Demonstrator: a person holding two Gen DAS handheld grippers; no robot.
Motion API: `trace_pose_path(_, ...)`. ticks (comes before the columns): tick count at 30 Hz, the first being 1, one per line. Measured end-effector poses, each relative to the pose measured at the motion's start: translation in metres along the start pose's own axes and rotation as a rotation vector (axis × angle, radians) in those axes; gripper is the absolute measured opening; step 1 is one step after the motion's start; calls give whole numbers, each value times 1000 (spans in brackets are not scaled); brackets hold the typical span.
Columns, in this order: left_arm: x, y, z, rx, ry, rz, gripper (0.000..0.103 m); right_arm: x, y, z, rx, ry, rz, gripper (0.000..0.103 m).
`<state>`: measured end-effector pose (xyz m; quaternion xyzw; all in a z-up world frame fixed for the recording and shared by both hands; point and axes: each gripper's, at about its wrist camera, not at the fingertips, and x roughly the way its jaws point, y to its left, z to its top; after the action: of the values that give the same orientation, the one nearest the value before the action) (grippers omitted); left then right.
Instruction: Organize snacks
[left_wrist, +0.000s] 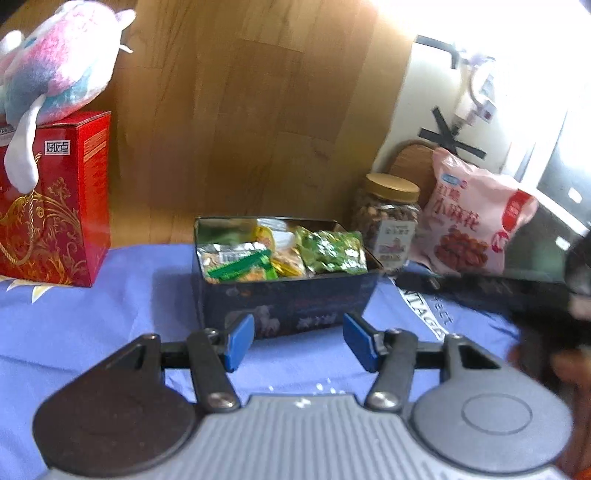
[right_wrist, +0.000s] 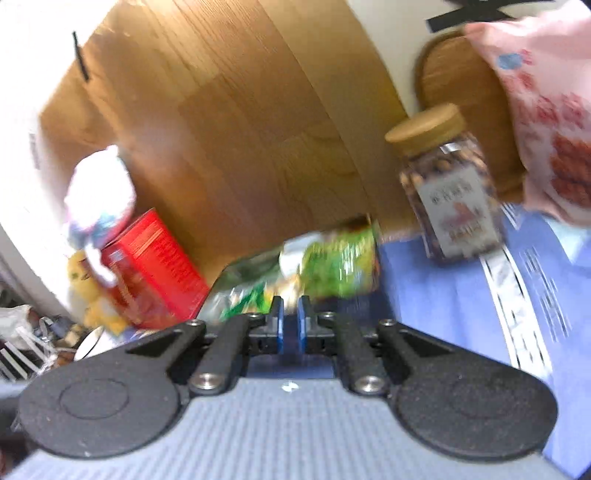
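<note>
A dark tin box (left_wrist: 288, 306) stands on the blue cloth, filled with snack packets, green ones (left_wrist: 332, 253) on the right and a clipped bag (left_wrist: 236, 264) on the left. My left gripper (left_wrist: 298, 341) is open and empty just in front of the box. In the blurred right wrist view the box (right_wrist: 364, 306) and its green packets (right_wrist: 340, 262) lie just beyond my right gripper (right_wrist: 290, 325), whose blue pads stand nearly together with a thin gap and nothing between them. A nut jar (left_wrist: 388, 218) and a pink snack bag (left_wrist: 469, 221) stand to the right of the box.
A red gift box (left_wrist: 55, 206) with a plush toy (left_wrist: 55, 62) on top stands at the left. A wooden panel (left_wrist: 240, 110) backs the table. The jar (right_wrist: 447, 192) and pink bag (right_wrist: 546, 110) show at the right in the right wrist view. A dark blurred object (left_wrist: 498, 291) crosses the right side.
</note>
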<state>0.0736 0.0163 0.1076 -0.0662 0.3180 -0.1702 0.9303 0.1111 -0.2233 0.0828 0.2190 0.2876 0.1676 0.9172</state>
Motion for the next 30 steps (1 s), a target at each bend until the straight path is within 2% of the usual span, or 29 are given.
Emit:
trace_pose_path(4,-10,-25,-24,42,-1,11,58,-44,-3,-49,-2,4,-6,13)
trace_pose_path(6,-15,-37,-35,68,-9,30,61,-60,6,-68,-49,-7,-28,18)
trace_pose_path(8,-21,-49,-46,84,-17,53,65,-75,12,-87,-92,-16,-54,33)
trace_pose_path(9,-24,-53,-51,84,-19,63,71,-80,15,-95,-99,-21,-61,34)
trace_pose_path(11,-31,-61,-60,81,-32,91,103,-90,18,-107,-101,-28,-65,34)
trace_pose_path(15,-45,-77,-71,114,-49,175,103,-105,23,-122,-78,-59,-57,34)
trace_pose_path(16,-48,-80,-73,121,-41,183,103,-109,25,-125,-83,-72,-60,37)
trace_pose_path(17,-50,-83,-75,124,-34,188,103,-114,28,-129,-88,-84,-58,44)
trace_pose_path(19,-54,-87,-80,126,-27,205,103,-120,33,-133,-86,-107,-50,50)
trace_pose_path(27,-64,-94,-97,152,-66,296,103,-135,45,-153,-76,-122,-28,51)
trace_pose_path(30,-66,-93,-99,160,-75,313,103,-138,48,-155,-74,-129,-20,54)
